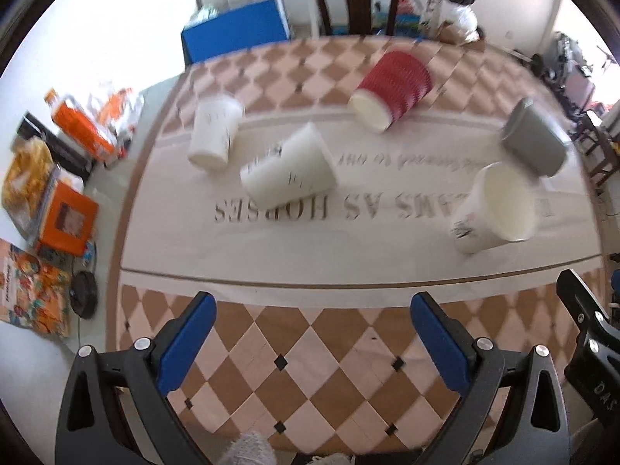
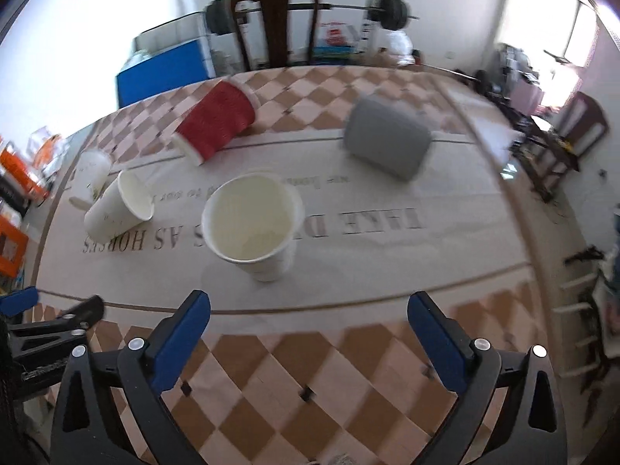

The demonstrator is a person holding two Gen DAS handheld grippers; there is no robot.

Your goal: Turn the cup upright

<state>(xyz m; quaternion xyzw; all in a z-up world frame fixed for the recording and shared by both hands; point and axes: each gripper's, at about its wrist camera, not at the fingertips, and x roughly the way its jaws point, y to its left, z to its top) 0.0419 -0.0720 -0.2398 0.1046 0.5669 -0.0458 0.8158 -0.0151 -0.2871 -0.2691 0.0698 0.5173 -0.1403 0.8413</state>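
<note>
Several cups are on the table. A white paper cup [image 2: 254,228] stands upright just beyond my right gripper [image 2: 310,310], which is open and empty; the cup also shows in the left wrist view [image 1: 492,209]. A second white cup [image 1: 288,168] lies on its side ahead of my left gripper [image 1: 312,308], which is open and empty; it also shows in the right wrist view [image 2: 118,205]. A third white cup [image 1: 213,131] stands mouth down at the far left. A red ribbed cup [image 1: 391,91] and a grey cup [image 1: 536,137] lie on their sides farther back.
The table [image 1: 310,368] has a checkered cloth with a printed cream panel. A dark wooden chair [image 2: 277,23] stands at the far edge. A blue box [image 1: 236,29] and orange packages [image 1: 83,128] sit on the floor at the left. My right gripper's body [image 1: 593,348] shows at the left view's right edge.
</note>
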